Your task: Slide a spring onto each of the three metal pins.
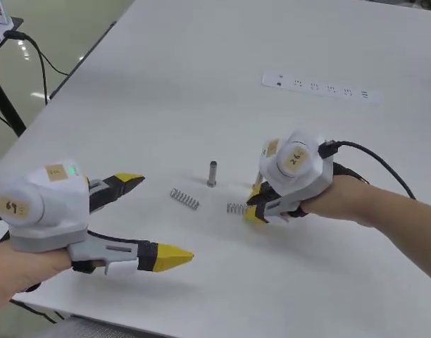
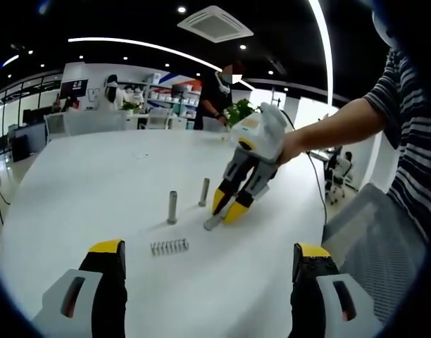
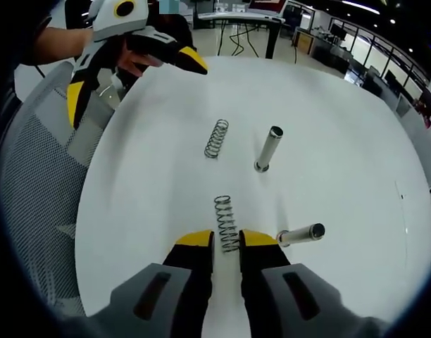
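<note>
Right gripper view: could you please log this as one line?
right gripper: jaws shut on near spring | left gripper: open | other spring: loose

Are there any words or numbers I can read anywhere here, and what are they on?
"69": yellow sticker on the left tool.
"26": round label on the right tool.
Power strip markings: too small to read.
Small tan tag atop the left tool: blurred.

Centre pin (image 1: 212,174): short, grey metal, upright, bare. Second pin (image 3: 300,234): likewise bare. Loose spring (image 1: 184,198) lies flat beside the centre pin. Other spring (image 3: 226,211) lies flat, one end between the right gripper (image 3: 227,239) tips.
</note>
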Motion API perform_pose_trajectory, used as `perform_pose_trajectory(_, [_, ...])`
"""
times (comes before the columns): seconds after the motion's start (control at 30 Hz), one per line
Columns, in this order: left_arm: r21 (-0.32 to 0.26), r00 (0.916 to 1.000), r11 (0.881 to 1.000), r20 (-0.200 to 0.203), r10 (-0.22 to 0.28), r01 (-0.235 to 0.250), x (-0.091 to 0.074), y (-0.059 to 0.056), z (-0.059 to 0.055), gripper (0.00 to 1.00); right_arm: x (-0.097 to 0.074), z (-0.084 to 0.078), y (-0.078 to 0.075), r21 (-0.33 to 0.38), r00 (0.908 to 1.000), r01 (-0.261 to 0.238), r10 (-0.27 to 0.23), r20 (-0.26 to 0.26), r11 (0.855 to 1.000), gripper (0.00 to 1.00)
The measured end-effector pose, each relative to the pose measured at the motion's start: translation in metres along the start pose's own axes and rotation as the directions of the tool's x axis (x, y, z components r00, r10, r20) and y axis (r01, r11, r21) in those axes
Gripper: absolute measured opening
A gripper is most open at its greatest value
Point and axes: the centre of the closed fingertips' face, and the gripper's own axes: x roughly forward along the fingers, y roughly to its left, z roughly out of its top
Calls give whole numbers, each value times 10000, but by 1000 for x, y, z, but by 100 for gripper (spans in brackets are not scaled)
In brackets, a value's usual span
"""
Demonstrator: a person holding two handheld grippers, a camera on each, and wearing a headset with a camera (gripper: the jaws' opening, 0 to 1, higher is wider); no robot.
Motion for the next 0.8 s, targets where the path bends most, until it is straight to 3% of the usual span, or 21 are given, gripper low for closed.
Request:
perform_pose_trajectory(0.4, [48, 9999, 9999, -63, -121, 122, 3, -3, 2, 95, -5, -1, 7, -70, 9998, 36, -34, 214, 10000, 8])
perform_pose_trajectory(0.57, [227, 9982, 9983, -295, -521, 528, 10, -15, -2, 94, -15, 0, 10, -22, 9992, 39, -38, 400, 10000, 8])
perform_pose_trajectory(0.8, [373, 9959, 9956, -319, -851, 863, 18, -26, 3, 94, -36, 3, 15, -97, 9972, 185, -177, 724, 9998, 8])
